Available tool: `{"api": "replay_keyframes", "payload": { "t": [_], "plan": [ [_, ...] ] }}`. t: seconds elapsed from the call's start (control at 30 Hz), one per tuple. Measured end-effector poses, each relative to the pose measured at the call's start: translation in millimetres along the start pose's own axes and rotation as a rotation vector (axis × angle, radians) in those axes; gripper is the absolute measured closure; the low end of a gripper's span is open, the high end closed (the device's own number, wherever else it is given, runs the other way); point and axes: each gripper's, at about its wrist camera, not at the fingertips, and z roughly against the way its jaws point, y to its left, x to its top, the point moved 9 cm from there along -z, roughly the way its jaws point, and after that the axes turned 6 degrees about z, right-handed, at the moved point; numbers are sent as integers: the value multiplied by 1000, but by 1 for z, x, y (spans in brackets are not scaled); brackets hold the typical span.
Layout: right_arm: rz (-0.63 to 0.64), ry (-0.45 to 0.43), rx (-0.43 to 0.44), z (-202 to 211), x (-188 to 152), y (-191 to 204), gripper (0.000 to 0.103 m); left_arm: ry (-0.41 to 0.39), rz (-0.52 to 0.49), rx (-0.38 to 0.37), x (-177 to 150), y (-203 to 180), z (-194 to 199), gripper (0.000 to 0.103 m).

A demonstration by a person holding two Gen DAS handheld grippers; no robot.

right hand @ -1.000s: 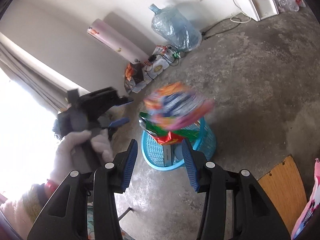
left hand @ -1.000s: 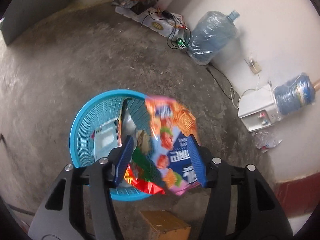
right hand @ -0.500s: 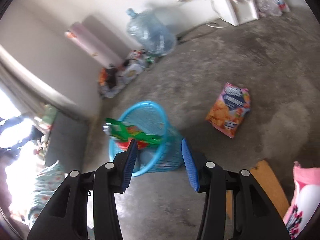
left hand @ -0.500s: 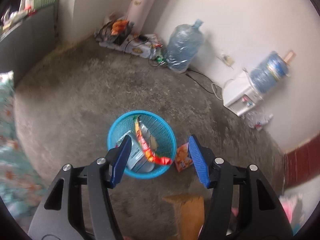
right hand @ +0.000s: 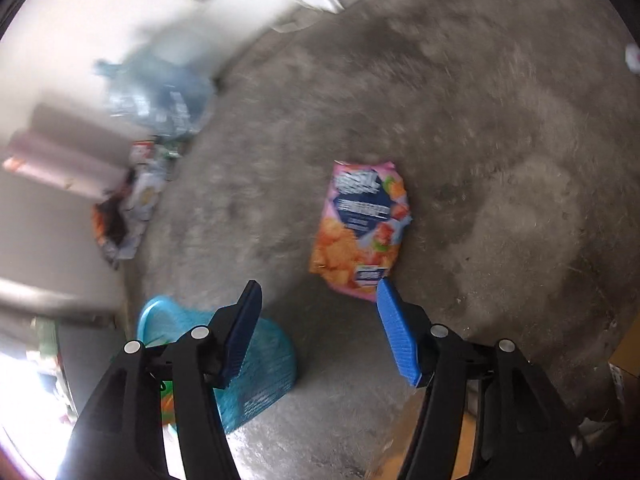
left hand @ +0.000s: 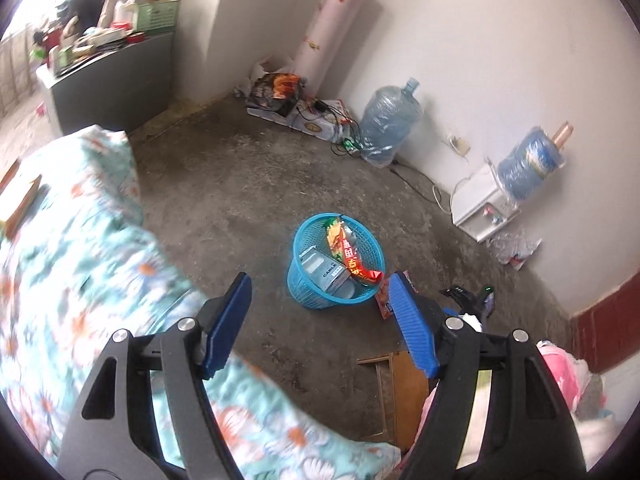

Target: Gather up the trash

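Observation:
A blue mesh basket (left hand: pixel 306 236) stands on the concrete floor, holding a red and green snack wrapper (left hand: pixel 347 254) and a grey box (left hand: pixel 322 268). An orange and pink chip bag (right hand: pixel 360 228) lies flat on the floor beside the basket (right hand: pixel 260 360); in the left wrist view only its edge (left hand: pixel 383 300) shows. My left gripper (left hand: pixel 318 282) hangs high above the basket, jaws opening, nothing between them. My right gripper (right hand: pixel 318 286) points down just short of the chip bag, jaws opening and empty.
Floral bedding (left hand: pixel 80 280) fills the left foreground. A wooden stool (left hand: pixel 404 384) sits near the basket. Along the wall are a water bottle (left hand: pixel 390 128), a white dispenser (left hand: pixel 484 208), a rolled mat (left hand: pixel 332 28) and boxes with cables (left hand: pixel 304 116).
The chip bag left my left gripper and landed on the floor beside the basket. The left gripper rose and drew back. The right gripper swung down toward the bag, and both jaws widened.

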Motion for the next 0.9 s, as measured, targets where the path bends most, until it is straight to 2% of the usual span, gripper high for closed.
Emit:
{"api": "replay_keyframes", "payload": {
  "t": [0.13,0.23,0.3,0.53,0.9],
  "plan": [
    [-100,111,-8,-59,8,-31,44,-13,36,22,-6,17,6,36],
    [-183,165,31,-99,-2,-43,44,-4,65,33,-8,27,6,36],
    [-223,237,53,-129,-13,-47,44,9,92,40,-10,34,3,36],
    [-224,329,45,-189,-24,-41,43,40,139,93,-12,54,-14,36],
    [-168,345,-157,-230,-35,-29,42,49,157,180,-5,72,-26,36]
  ]
}}
